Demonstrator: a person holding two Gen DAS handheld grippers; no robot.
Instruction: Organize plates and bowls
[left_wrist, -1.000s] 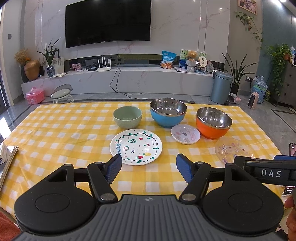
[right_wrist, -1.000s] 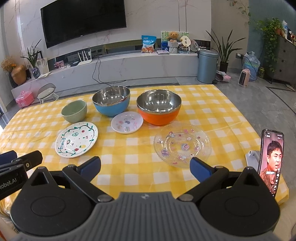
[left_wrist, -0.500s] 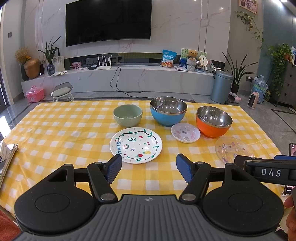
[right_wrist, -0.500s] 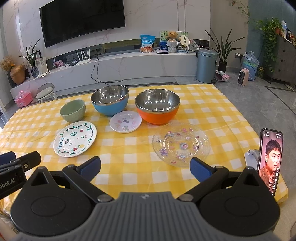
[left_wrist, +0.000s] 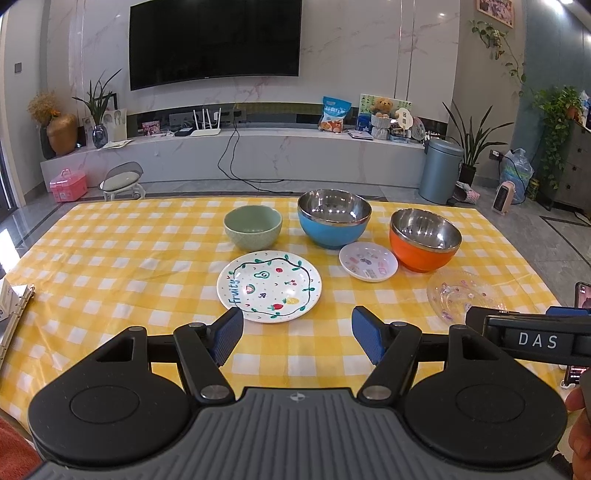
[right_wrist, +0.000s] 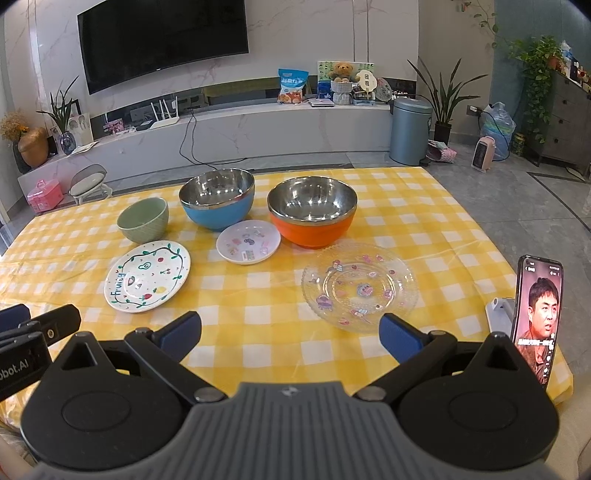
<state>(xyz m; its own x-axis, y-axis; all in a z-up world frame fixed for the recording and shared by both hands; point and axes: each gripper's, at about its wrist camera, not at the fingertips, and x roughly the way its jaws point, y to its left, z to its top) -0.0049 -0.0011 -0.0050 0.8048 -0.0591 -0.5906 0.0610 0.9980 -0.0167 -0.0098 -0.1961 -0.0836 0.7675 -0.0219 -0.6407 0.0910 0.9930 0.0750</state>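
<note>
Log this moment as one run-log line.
stage: pre-grasp | left gripper: open, empty | right gripper: open, empty | fruit plate, clear plate: on tablecloth, untouched | bowls: unstacked

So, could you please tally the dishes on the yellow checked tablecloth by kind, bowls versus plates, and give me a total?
Bowls: 3 (green bowl, blue bowl, orange bowl)
Plates: 3 (fruit-pattern plate, small white plate, clear glass plate)
Total: 6 dishes, none stacked yet
</note>
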